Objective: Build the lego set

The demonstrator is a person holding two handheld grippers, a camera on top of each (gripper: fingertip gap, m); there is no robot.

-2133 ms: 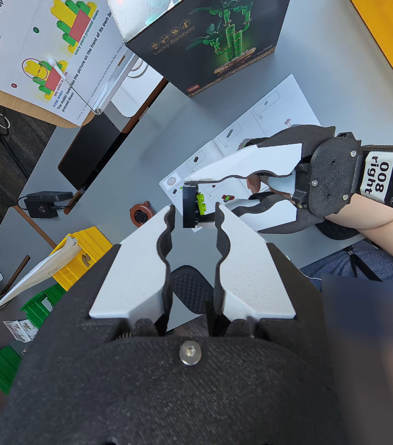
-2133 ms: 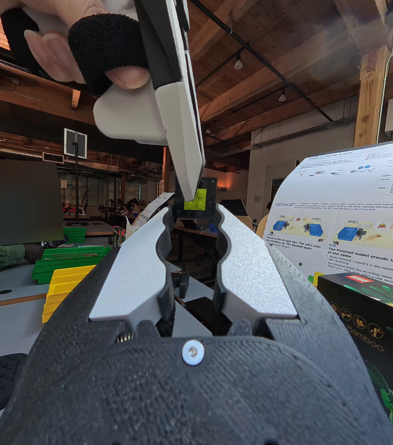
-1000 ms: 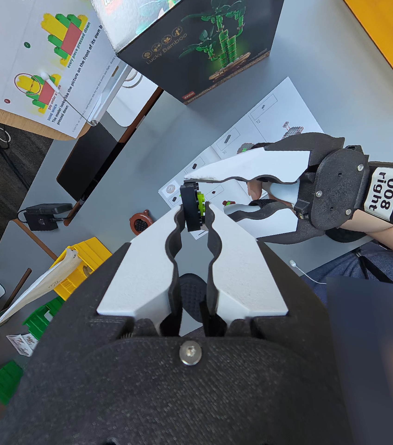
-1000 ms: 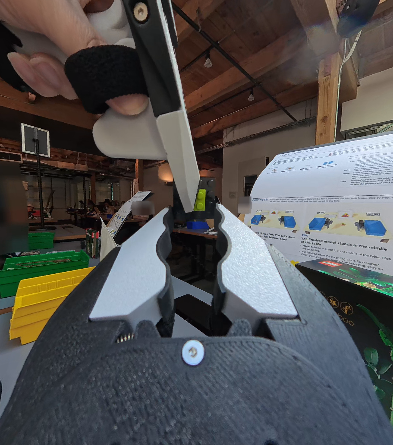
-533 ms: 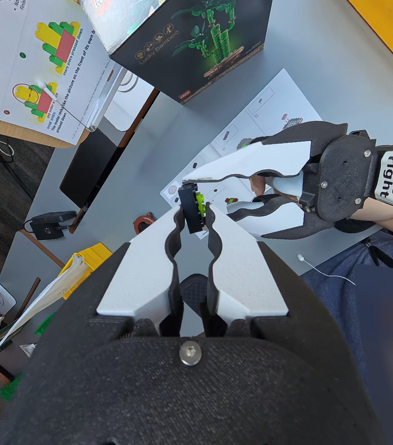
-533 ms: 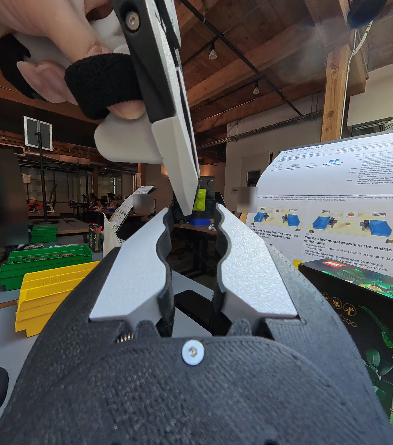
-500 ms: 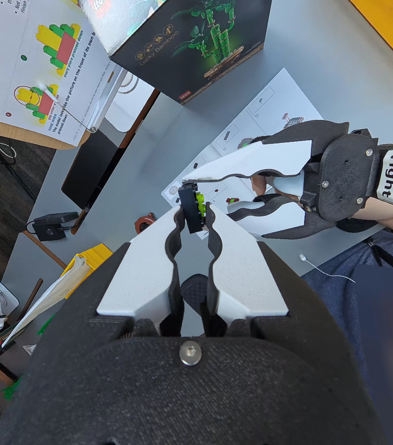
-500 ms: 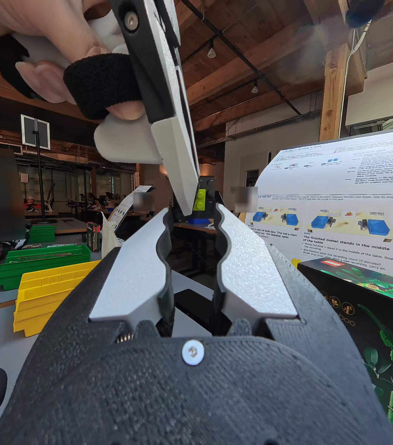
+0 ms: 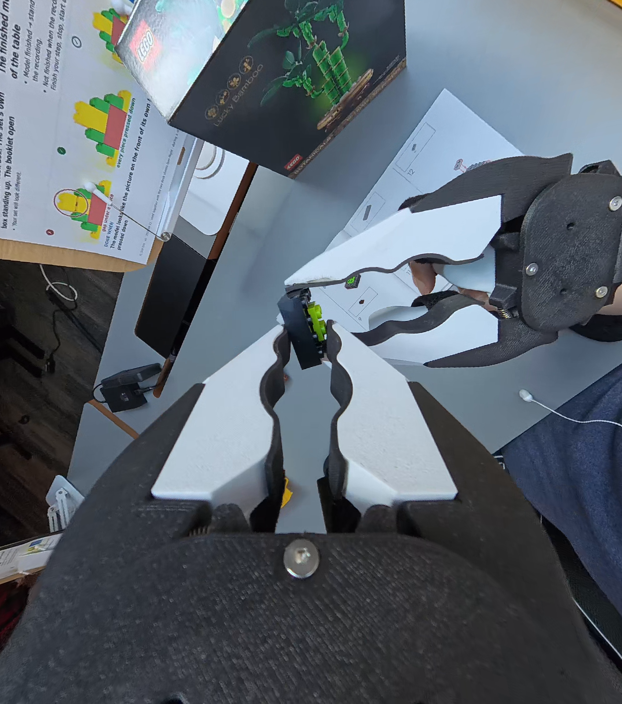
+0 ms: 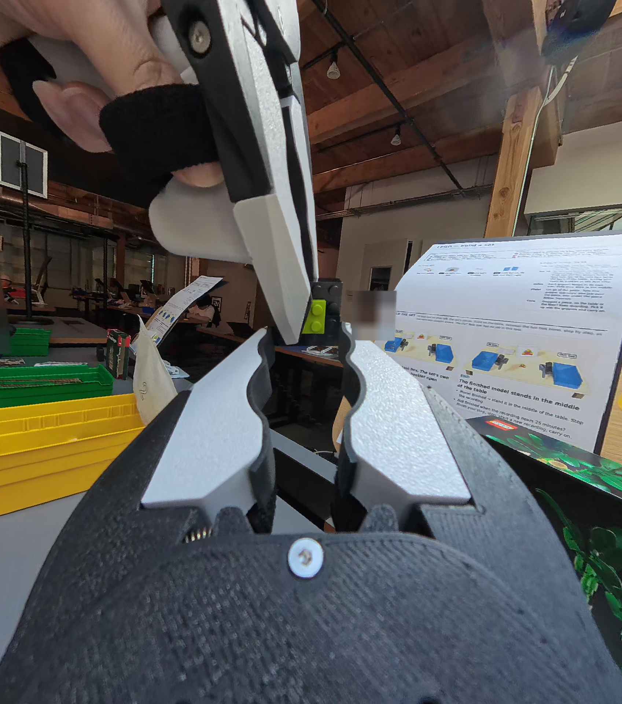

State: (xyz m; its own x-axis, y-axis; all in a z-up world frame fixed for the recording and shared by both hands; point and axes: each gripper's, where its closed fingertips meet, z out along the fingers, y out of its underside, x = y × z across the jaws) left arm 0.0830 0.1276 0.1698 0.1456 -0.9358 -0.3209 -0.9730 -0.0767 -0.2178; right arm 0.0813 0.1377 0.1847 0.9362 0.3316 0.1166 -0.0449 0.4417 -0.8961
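Left gripper (image 9: 304,339) clamped on the black plate (image 9: 299,336) bearing a lime brick (image 9: 315,322), held above the surface (image 9: 530,87); right gripper (image 10: 307,337) apart around it; recommend squaring the tilted plate before pressing further.

Left wrist view: looks steeply down over its jaws at the worktop (image 9: 492,68).
Right wrist view: faces level across the room.
Shared: black plate (image 9: 299,335) (image 10: 327,291), seen close.

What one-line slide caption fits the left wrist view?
Left gripper clamps a black plate bearing a lime brick beside the open right gripper.
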